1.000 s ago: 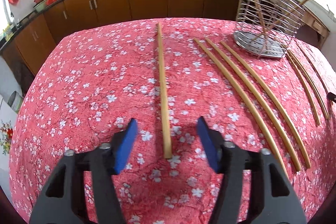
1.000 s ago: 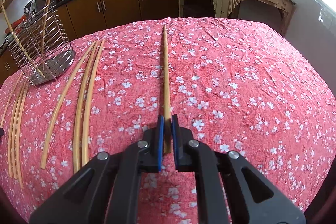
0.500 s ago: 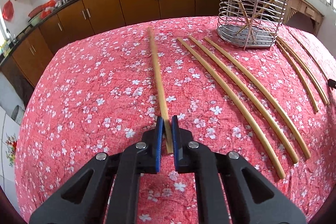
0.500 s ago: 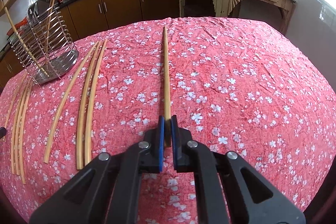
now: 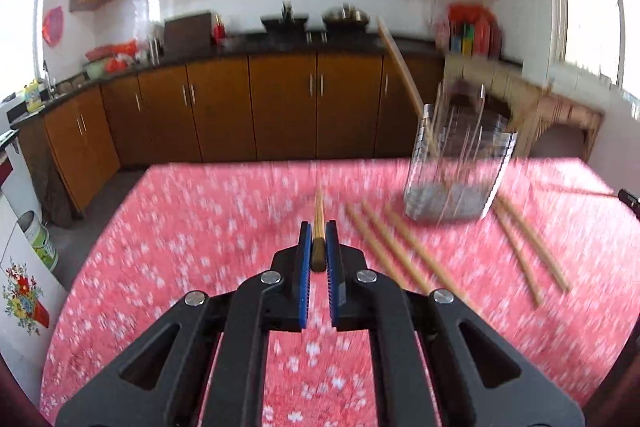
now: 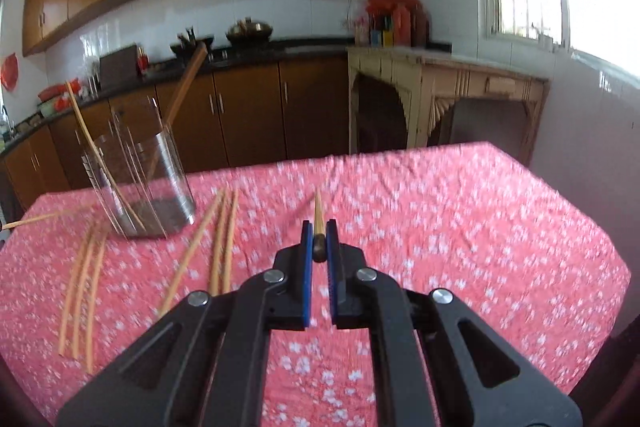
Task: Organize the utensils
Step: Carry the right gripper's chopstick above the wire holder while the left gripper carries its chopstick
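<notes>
Gripping one chopstick each, left gripper [image 5: 319, 247] and right gripper [image 6: 319, 247] hold chopstick [image 5: 319, 215] and second chopstick [image 6: 318, 213] end-on, ready for the wire holder [image 6: 140, 183].

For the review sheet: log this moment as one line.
left gripper: shut on chopstick | right gripper: shut on chopstick | both lifted | wire holder: two inside | loose chopsticks on tablecloth

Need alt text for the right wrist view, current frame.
Right tongs shut on a chopstick pointing forward above a red floral tablecloth. To the left, a wire utensil holder already holds chopsticks, with loose chopsticks lying beside it; the picture is motion-blurred.
</notes>
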Demonstrator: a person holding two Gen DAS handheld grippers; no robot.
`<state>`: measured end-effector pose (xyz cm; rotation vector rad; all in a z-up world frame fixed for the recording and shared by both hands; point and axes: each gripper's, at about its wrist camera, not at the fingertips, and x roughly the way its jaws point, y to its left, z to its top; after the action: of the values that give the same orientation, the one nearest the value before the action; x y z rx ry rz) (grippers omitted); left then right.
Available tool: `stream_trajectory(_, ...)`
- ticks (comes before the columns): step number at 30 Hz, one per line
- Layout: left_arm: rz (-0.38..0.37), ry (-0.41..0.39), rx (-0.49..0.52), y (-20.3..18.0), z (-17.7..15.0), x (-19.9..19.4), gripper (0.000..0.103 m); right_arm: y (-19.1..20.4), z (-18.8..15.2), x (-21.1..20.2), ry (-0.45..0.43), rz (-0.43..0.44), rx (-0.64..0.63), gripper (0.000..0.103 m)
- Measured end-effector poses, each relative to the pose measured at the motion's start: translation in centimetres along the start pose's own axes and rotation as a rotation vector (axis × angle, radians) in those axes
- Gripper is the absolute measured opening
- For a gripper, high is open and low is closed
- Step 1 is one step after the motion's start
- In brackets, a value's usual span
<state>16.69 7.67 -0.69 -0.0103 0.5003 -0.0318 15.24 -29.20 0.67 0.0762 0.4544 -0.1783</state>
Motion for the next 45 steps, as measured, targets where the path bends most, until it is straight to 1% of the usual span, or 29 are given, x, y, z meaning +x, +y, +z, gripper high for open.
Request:
stream_trajectory(2,0.015,-0.054,-0.006,0.0,1.3,-0.9,0.007,0.0,1.6,-0.8,-0.049,0.008,0.011,0.007)
stream_trajectory(4,0.022,-0.091,-0.022,0.2,2.7,-1.4,0.007,0.0,3.3,-1.2,-0.09,0.013,0.017,0.007)
stream_trajectory(9,0.036,-0.143,-0.072,1.1,5.5,-1.9,0.007,0.5,6.2,-2.3,-0.163,0.035,0.022,0.007)
stream_trajectory(13,0.046,-0.162,-0.09,1.5,7.0,-1.9,0.007,0.7,7.4,-2.7,-0.175,0.06,0.04,0.007)
stream_trajectory(23,0.051,-0.2,-0.073,1.2,8.1,-3.1,0.007,0.7,9.2,-3.8,-0.172,0.136,0.068,0.007)
stream_trajectory(26,0.041,-0.206,-0.07,1.1,8.2,-3.4,0.007,0.6,9.8,-4.1,-0.163,0.176,0.082,0.007)
stream_trajectory(30,0.014,-0.225,-0.072,0.4,8.9,-4.2,0.007,1.1,11.1,-5.5,-0.166,0.244,0.09,0.007)
stream_trajectory(33,-0.012,-0.255,-0.066,-0.4,10.4,-5.1,0.007,1.7,12.7,-6.9,-0.185,0.296,0.089,0.007)
stream_trajectory(36,-0.044,-0.299,-0.068,-1.3,12.5,-5.9,0.007,2.4,14.8,-8.1,-0.207,0.353,0.095,0.007)
stream_trajectory(37,-0.063,-0.318,-0.078,-1.8,13.6,-6.2,0.007,2.8,15.6,-8.4,-0.216,0.369,0.094,0.007)
stream_trajectory(40,-0.094,-0.367,-0.118,-2.7,15.9,-6.5,0.007,4.4,17.6,-8.5,-0.249,0.382,0.076,0.007)
stream_trajectory(42,-0.094,-0.401,-0.144,-3.5,17.3,-6.3,0.007,5.8,18.7,-7.7,-0.254,0.396,0.068,0.007)
stream_trajectory(45,-0.094,-0.432,-0.166,-4.9,18.6,-5.1,0.007,7.7,19.9,-6.2,-0.26,0.39,0.045,0.007)
